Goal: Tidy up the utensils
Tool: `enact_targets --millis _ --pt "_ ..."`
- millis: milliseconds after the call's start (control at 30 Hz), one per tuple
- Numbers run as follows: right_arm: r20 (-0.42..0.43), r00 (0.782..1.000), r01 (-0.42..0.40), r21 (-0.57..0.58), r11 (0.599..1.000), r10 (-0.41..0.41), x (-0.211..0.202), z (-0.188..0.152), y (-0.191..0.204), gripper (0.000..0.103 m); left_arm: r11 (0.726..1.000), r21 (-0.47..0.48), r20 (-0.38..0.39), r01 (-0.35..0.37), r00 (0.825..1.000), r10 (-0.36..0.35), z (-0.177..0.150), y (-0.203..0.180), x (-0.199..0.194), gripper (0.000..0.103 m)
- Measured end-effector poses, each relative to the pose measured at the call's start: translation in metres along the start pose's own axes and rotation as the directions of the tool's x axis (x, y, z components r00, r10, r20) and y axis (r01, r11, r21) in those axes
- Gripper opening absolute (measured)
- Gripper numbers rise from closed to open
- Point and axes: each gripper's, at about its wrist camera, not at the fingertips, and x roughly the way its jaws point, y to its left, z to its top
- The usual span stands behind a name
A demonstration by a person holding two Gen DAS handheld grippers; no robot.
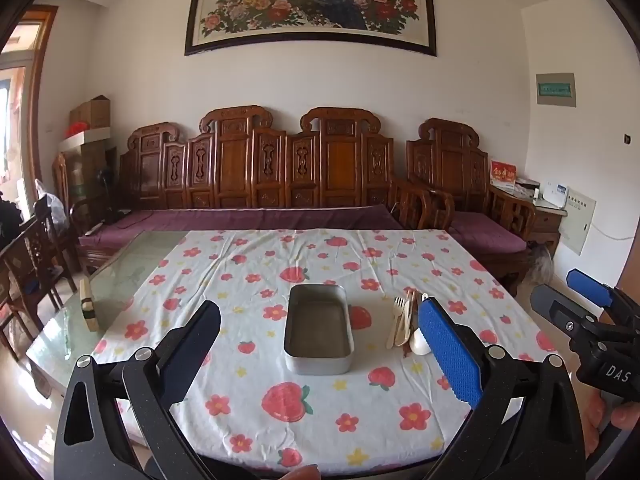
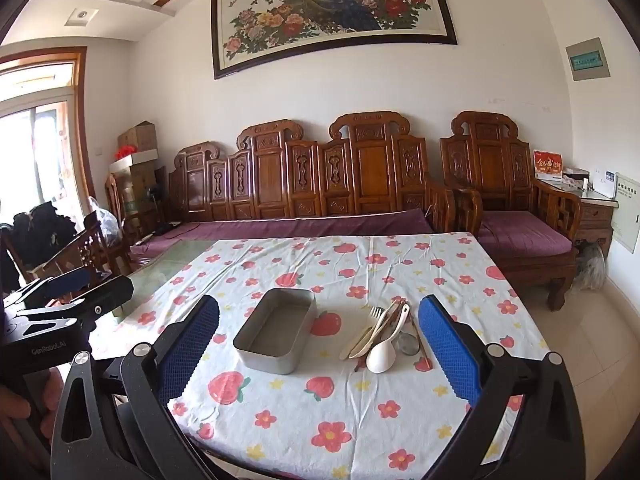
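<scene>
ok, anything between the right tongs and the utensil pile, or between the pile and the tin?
Nothing visible. The right tongs are open, with bare tablecloth ahead of the utensil pile. The empty metal tin sits just left, only cloth between.

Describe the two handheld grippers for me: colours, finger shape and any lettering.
Both are black frames with silver pivot screws and long, flat fingers faced with textured blue pads. The left gripper reads "GenRobot.AI" on its body in the right wrist view; the right gripper shows "DAS" in the left wrist view.
</scene>
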Motion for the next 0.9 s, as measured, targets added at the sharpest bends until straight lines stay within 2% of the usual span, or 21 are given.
enact_targets --millis 900 --pt "0.003 1.0 -0.002 0.004 1.0 0.002 -0.0008 0.0006 -0.0003 0.1 1.0 0.0 0.007 0.001 1.0 -0.001 0.0034 -0.0006 -0.0028 0.096"
